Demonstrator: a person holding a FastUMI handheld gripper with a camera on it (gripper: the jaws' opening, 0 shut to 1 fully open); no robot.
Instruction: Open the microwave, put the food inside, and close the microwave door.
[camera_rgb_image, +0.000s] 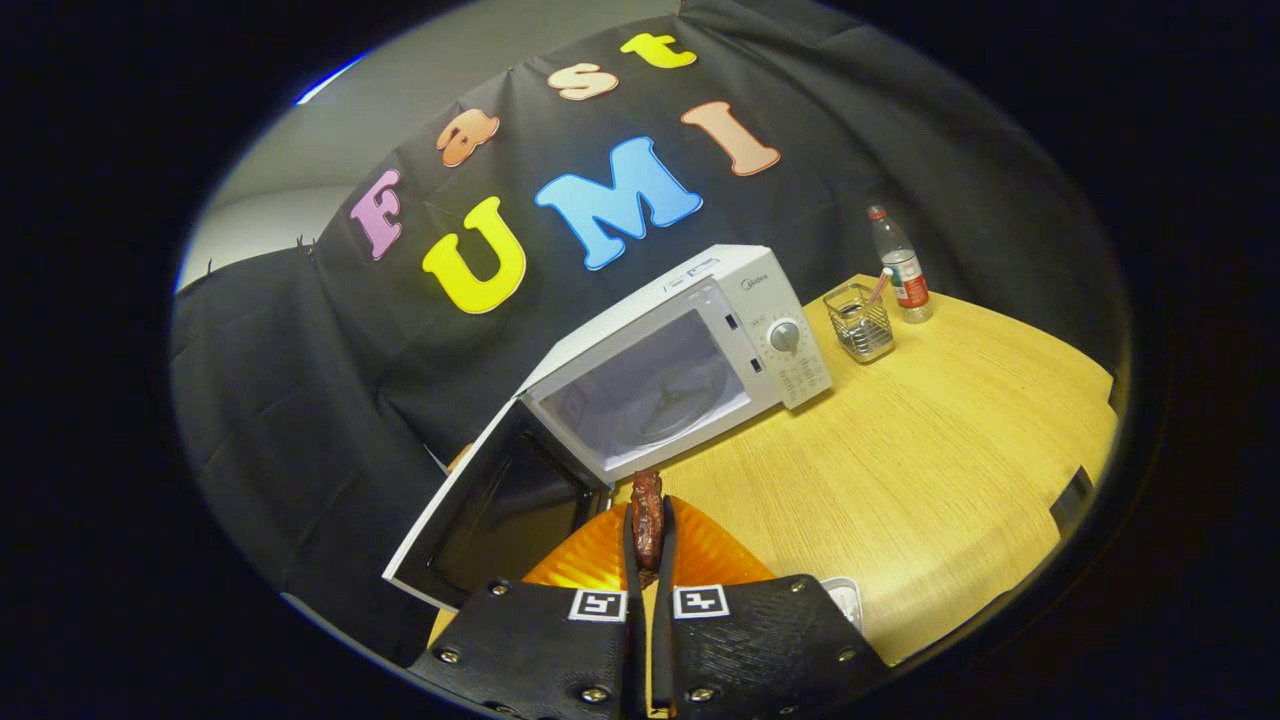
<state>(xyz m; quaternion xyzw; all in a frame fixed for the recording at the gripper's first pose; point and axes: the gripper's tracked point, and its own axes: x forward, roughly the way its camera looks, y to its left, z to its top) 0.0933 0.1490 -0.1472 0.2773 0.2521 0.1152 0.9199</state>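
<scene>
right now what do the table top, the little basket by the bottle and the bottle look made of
Table top: pale wood or wood-look laminate, matte, with fine straight grain lines.
Basket: thin metal wire, likely steel; open mesh with a silvery glint.
Bottle: clear plastic, see-through wall, coloured cap and label band.
The gripper is shut on a brown piece of food.

microwave (700, 350): white, dark door window
food (647, 518): reddish brown
plate (700, 555): orange, ribbed
counter (930, 450): yellow wood grain
bottle (900, 265): clear, red cap and label
basket (860, 322): silver wire
</scene>
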